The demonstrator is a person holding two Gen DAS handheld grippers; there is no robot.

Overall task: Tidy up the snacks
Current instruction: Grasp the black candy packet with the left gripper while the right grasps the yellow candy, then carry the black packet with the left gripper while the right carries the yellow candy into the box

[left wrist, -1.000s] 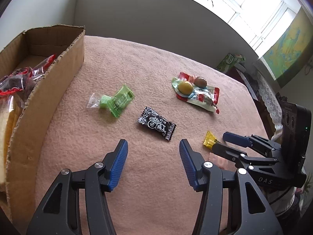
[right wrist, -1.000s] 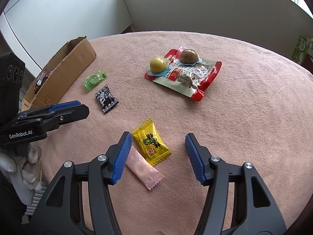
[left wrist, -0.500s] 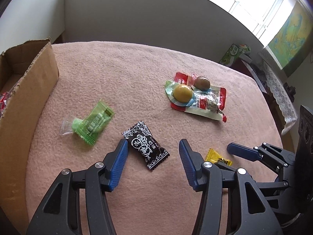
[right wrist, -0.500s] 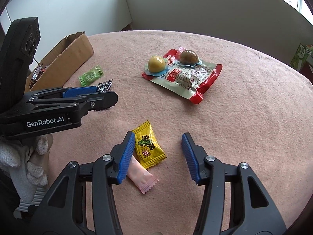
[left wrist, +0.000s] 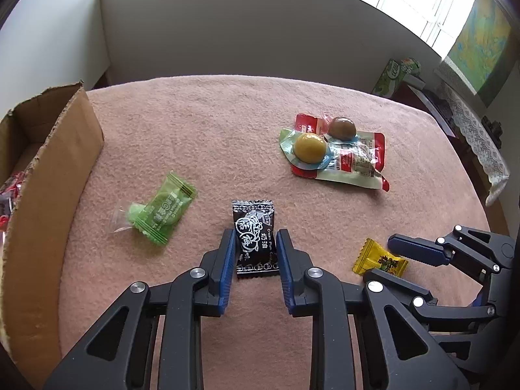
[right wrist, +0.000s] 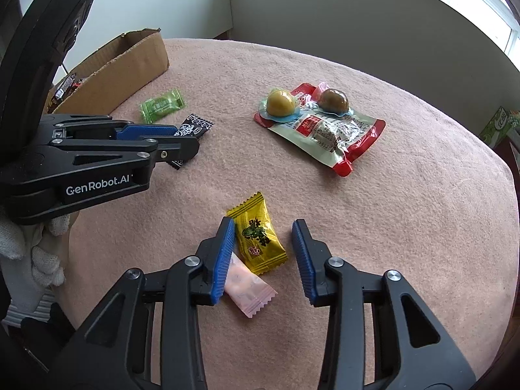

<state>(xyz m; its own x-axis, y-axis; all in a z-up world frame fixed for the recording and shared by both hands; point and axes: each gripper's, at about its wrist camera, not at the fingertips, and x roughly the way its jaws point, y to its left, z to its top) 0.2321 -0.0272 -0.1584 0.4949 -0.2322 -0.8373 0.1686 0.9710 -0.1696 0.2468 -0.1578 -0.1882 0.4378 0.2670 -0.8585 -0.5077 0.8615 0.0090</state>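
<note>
The left gripper points steeply down at the cloth, its jaws closing on the black candy; both blue pads look to touch the wrapper's sides. A gloved hand holds it, seen at 8 o'clock in the right view. The right gripper also tilts down, jaws closing around the yellow candy: the left pad meets the wrapper's edge, the right pad stands clear of it, so it is not yet gripped.

A second ago both grippers stood much wider, and the black candy lay ahead of the left fingers, not between them. The left gripper has since slid forward over it and rolled, so the candy now reads upright in its view. The right gripper has crept in on the yellow candy too.

From left to right in the left view: the box at 9 o'clock, with red packets inside; the green candy beside it at 10 o'clock of the black candy; the egg pack at 1 o'clock, well apart. In the right view a pink candy lies touching the yellow one at its 7 o'clock, partly under the right gripper's left finger, crowding that grip.
</note>
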